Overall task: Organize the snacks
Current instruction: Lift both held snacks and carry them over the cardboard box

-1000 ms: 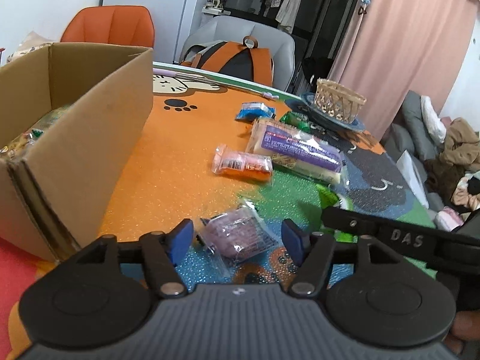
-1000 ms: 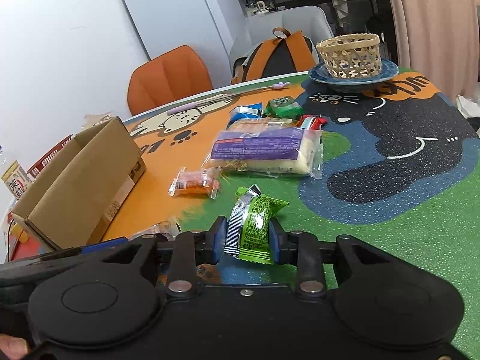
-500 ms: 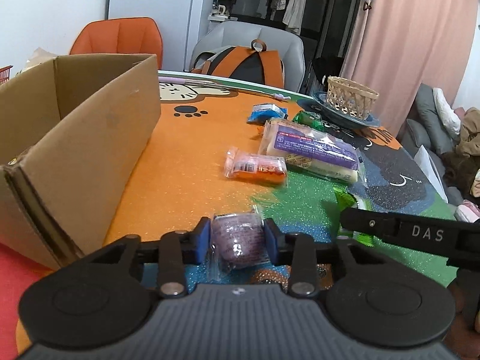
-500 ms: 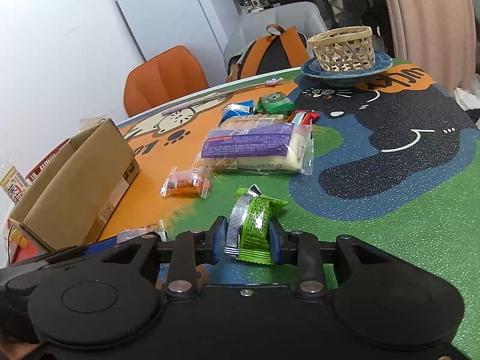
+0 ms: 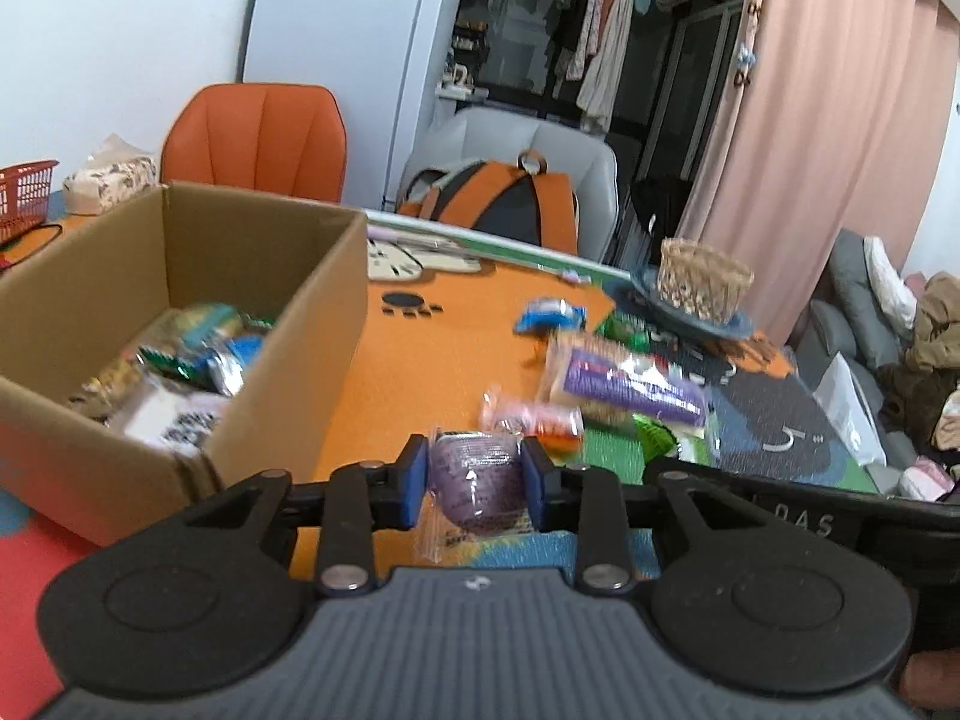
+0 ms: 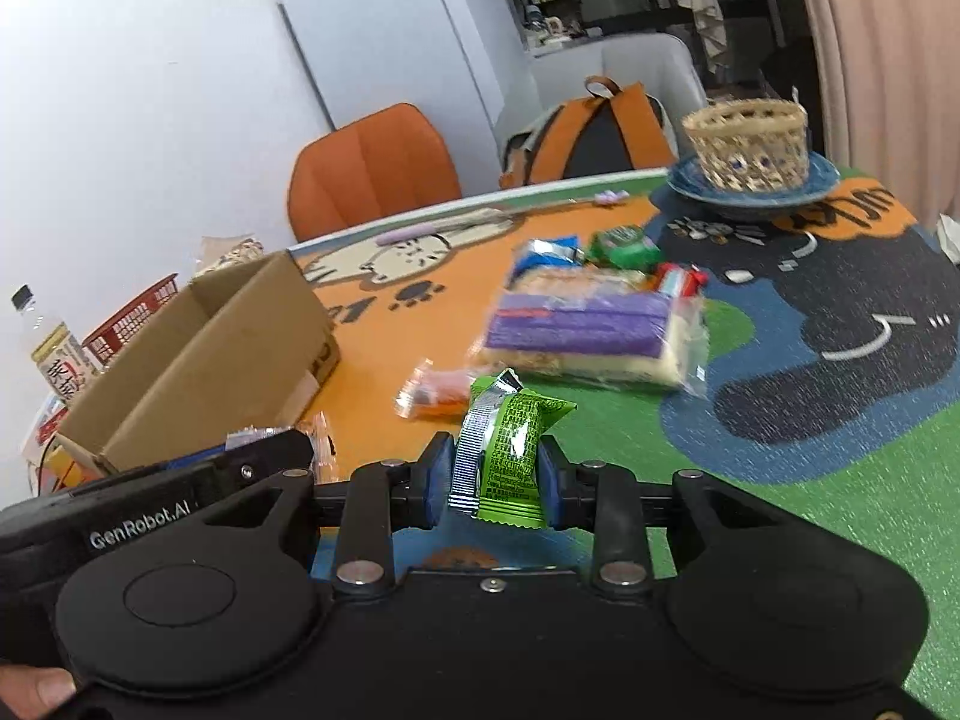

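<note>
My left gripper (image 5: pixel 477 480) is shut on a purple wrapped snack (image 5: pixel 477 486) and holds it above the mat, right of the open cardboard box (image 5: pixel 288 324) that has several snacks inside. My right gripper (image 6: pixel 495 480) is shut on a green snack packet (image 6: pixel 510 456), lifted over the table. On the mat lie an orange-pink packet (image 5: pixel 534 420) (image 6: pixel 435 393), a large purple-labelled pack (image 5: pixel 624 387) (image 6: pixel 588 330), a blue packet (image 5: pixel 549 312) (image 6: pixel 549 252) and a small green packet (image 6: pixel 624 240). The box also shows in the right wrist view (image 6: pixel 198 360).
A wicker basket (image 6: pixel 747 144) on a blue plate (image 6: pixel 804 183) stands at the far right of the table. An orange chair (image 5: pixel 255 141) and a grey chair with an orange backpack (image 5: pixel 498 207) stand behind. A red basket (image 6: pixel 129 315) and a bottle (image 6: pixel 54 348) are left of the box.
The left gripper closed on the purple snack, lifted it and rose, so the box's inside now shows. The right gripper kept hold of the green packet and lifted a little.
</note>
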`<state>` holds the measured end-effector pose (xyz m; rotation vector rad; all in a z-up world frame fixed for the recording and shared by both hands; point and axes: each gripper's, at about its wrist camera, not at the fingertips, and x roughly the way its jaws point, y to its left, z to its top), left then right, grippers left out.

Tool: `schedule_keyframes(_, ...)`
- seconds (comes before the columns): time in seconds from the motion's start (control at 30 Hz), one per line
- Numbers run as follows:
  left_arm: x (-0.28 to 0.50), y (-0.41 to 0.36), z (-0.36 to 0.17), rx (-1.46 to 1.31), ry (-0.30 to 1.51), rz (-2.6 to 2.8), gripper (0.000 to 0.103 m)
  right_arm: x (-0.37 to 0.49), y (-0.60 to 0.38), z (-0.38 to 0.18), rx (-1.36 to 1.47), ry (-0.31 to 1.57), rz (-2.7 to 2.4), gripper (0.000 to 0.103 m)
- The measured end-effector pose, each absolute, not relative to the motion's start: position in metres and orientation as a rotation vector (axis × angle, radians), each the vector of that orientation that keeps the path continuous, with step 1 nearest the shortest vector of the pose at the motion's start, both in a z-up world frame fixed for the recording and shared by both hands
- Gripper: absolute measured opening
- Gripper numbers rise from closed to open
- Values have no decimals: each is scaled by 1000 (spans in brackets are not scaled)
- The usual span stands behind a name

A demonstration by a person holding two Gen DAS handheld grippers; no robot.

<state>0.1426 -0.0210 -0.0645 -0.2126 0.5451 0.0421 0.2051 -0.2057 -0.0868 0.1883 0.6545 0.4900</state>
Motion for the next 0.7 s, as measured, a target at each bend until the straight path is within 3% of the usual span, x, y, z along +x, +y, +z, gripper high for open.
schedule_keyframes(0.7,128,25,-9,-267,386,127,31,203,-159,-30,140,515,595,31)
